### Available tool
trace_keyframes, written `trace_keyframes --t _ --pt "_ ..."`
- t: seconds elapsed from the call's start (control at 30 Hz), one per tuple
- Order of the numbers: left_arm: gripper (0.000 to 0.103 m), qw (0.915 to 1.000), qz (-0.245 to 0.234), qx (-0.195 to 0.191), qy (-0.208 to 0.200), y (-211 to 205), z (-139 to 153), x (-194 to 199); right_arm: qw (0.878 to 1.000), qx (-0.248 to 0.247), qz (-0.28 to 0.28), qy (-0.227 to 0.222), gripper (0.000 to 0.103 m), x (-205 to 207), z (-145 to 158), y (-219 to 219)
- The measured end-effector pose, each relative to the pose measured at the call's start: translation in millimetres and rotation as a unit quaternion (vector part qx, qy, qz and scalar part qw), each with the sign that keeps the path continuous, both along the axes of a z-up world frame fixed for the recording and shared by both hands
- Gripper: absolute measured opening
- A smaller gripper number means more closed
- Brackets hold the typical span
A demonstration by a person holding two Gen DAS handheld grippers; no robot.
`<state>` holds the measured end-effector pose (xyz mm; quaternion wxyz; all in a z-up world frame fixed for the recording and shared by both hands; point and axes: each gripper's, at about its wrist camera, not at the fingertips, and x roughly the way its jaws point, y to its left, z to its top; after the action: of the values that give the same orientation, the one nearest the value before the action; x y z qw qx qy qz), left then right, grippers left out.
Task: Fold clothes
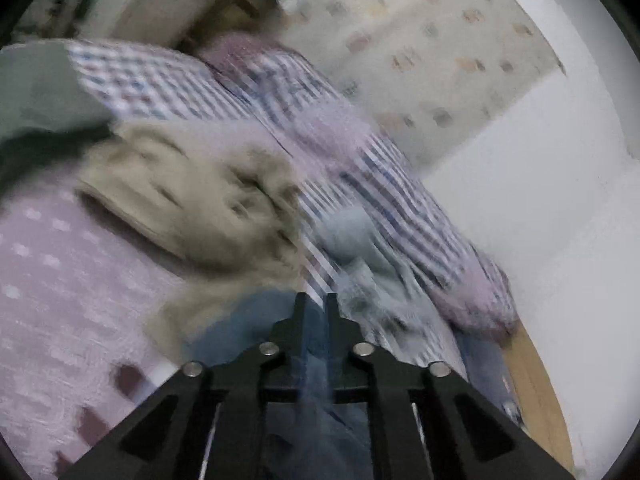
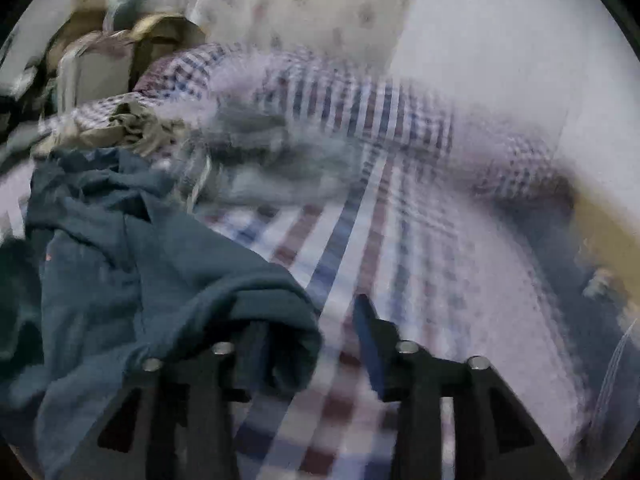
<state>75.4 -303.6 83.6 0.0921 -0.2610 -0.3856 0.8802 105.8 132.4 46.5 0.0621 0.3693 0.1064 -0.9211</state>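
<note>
Risk: dark teal cotton garment (image 2: pixel 132 264) sliding off, since only a fold drapes over one finger of right gripper (image 2: pixel 316 328); jaws spread, pads not pressing it. Left gripper (image 1: pixel 316 300) nearly pressed together, pinching a thin strip of same teal fabric. Garment crumpled on checked bedsheet (image 2: pixel 400 240), beside khaki clothes (image 1: pixel 192 200). Heavy blur.

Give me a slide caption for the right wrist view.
Right gripper open, teal garment draped over its left finger, above a plaid bedsheet.

Garments (image 2: pixel 120 248) on bedsheet (image 2: pixel 400 280)
</note>
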Motion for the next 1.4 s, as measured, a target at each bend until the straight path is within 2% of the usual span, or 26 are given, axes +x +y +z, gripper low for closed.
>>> trace_keyframes --t 0.1,0.13,0.17,0.23,0.3,0.33,0.4,0.47,0.5,0.57,0.6,0.67,0.7,0.73,0.8,0.97,1.13,1.23,1.4 --pt "0.052 0.9953 -0.092 -0.005 0.028 37.8 8.3 -1.1 0.996 -0.067 -0.013 -0.049 0.048 -3.6 -12.5 28.4" --pt "0.059 0.9906 -0.13 -0.001 0.043 54.3 12.3 1.6 0.994 -0.089 -0.016 -0.062 0.049 -3.3 -15.6 37.6" --pt "0.061 0.9846 -0.165 0.004 0.057 70.0 15.6 5.4 0.992 -0.103 -0.017 -0.066 0.051 -2.1 -16.5 43.3" --pt "0.069 0.9661 -0.247 0.006 0.075 112.2 21.6 15.6 0.99 -0.119 -0.017 -0.067 0.053 0.5 -16.8 49.7" --pt "0.071 0.9472 -0.31 -0.016 0.081 153.7 25.8 26.8 0.99 -0.122 -0.014 -0.067 0.053 2.1 -17.6 50.7" --pt "0.071 0.9353 -0.342 -0.043 0.081 179.7 26.2 34.6 0.99 -0.122 -0.012 -0.066 0.053 3.3 -18.1 49.7" --pt "0.071 0.9109 -0.386 -0.121 0.081 226.4 23.9 51.2 0.99 -0.126 -0.006 -0.062 0.053 4.1 -18.0 47.7" --pt "0.071 0.8826 -0.41 -0.213 0.087 268.3 18.6 68.4 0.989 -0.14 -0.001 -0.054 0.053 3.1 -15.0 47.7" --pt "0.071 0.8717 -0.413 -0.248 0.088 283.3 14.9 74.1 0.988 -0.148 0.0 -0.049 0.053 3.8 -12.9 49.2" --pt "0.071 0.8589 -0.413 -0.291 0.083 303.9 7.4 78.9 0.985 -0.167 0.002 -0.04 0.053 5.4 -8.8 53.6" --pt "0.071 0.8569 -0.408 -0.306 0.076 310.5 3.2 78.3 0.983 -0.18 0.003 -0.036 0.053 6.2 -6.7 57.2" --pt "0.067 0.8589 -0.393 -0.323 0.061 317.8 -4.9 73.8 0.98 -0.195 0.003 -0.031 0.053 7.8 -3.6 63.0" --pt "0.052 0.8624 -0.386 -0.323 0.054 318.5 -7.7 70.6 0.98 -0.196 0.002 -0.028 0.053 9.5 -2.3 65.5" --pt "0.032 0.867 -0.378 -0.322 0.045 318.0 -9.8 66.0 0.98 -0.197 0.001 -0.025 0.053 11.3 -1.2 68.0" --pt "0.01 0.8769 -0.366 -0.31 0.033 312.9 -11.8 57.3 0.979 -0.2 -0.003 -0.024 0.053 14.3 -0.5 74.3" --pt "0.003 0.9023 -0.334 -0.269 0.044 290.6 -3.7 47.7 0.976 -0.216 -0.001 -0.036 0.053 16.6 -5.6 83.0" --pt "0.003 0.9346 -0.291 -0.185 0.087 250.8 21.2 45.9 0.971 -0.232 0.021 -0.058 0.055 12.9 -13.2 71.6" --pt "0.003 0.9443 -0.279 -0.145 0.097 229.8 30.1 43.1 0.966 -0.245 0.034 -0.071 0.055 8.7 -19.5 59.9" --pt "0.003 0.9529 -0.271 -0.095 0.097 206.0 30.9 38.2 0.961 -0.254 0.053 -0.097 0.055 1.3 -30.9 37.0"
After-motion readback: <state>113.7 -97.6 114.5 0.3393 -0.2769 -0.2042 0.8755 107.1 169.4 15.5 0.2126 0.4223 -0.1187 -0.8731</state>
